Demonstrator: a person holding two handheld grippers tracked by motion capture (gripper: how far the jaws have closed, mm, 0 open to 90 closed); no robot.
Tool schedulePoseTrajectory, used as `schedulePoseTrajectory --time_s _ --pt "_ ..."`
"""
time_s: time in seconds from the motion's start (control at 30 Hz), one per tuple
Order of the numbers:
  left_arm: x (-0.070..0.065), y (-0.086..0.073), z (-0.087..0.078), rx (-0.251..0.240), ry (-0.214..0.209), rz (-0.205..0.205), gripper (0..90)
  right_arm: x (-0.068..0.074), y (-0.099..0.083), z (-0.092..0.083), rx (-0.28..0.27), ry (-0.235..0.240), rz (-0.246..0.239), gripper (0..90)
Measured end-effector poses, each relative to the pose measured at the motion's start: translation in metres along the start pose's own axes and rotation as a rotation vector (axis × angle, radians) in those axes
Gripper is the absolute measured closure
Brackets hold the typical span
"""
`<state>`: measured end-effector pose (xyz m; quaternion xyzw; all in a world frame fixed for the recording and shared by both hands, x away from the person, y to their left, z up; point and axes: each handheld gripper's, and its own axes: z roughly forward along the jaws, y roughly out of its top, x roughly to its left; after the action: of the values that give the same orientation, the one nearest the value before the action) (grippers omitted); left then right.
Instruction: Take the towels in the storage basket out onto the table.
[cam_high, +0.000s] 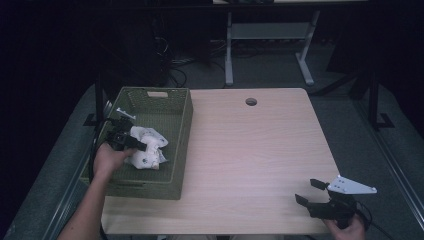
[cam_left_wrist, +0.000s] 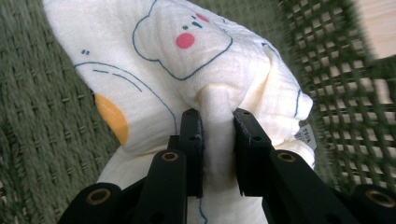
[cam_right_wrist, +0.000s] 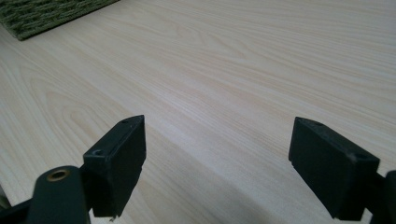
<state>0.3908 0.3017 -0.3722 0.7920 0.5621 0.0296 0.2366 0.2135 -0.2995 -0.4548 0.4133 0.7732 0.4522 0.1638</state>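
A white cloth (cam_high: 146, 150) printed with a cartoon bear lies bunched inside the green basket (cam_high: 181, 130) at the table's left. My left gripper (cam_high: 141, 146) reaches into the basket, and in the left gripper view it (cam_left_wrist: 217, 122) is shut on a pinched fold of the cloth (cam_left_wrist: 196, 60). The basket's woven floor (cam_left_wrist: 42, 121) and lattice wall (cam_left_wrist: 345, 93) surround the cloth. My right gripper (cam_high: 309, 192) hovers open at the table's front right corner; in the right gripper view it (cam_right_wrist: 217, 154) has bare wood between its jaws.
The light wooden table (cam_high: 250, 150) has a round cable hole (cam_high: 251, 102) at its far edge. A corner of the basket (cam_right_wrist: 42, 16) shows at top left of the right gripper view. Beyond the table stand white desk legs (cam_high: 229, 50) and cables on dark floor.
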Motion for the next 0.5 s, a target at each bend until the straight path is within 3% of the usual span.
schedulePoseTrajectory --time_s 0.23,0.3,0.37,0.5 --pt "-0.007 -0.015 -0.015 -0.131 -0.098 -0.009 74.9 0.001 0.0 0.001 0.001 -0.005 -0.003 18.4" --pt "-0.008 -0.017 -0.016 -0.146 -0.112 -0.011 74.9 0.001 0.0 0.001 0.001 -0.007 -0.006 18.4" --pt "-0.008 -0.021 -0.017 -0.186 -0.158 -0.03 74.7 0.001 0.0 0.001 0.0 -0.01 -0.008 18.4" --pt "-0.01 -0.025 -0.017 -0.24 -0.182 -0.047 74.4 0.002 0.0 0.001 -0.001 -0.014 -0.008 18.4"
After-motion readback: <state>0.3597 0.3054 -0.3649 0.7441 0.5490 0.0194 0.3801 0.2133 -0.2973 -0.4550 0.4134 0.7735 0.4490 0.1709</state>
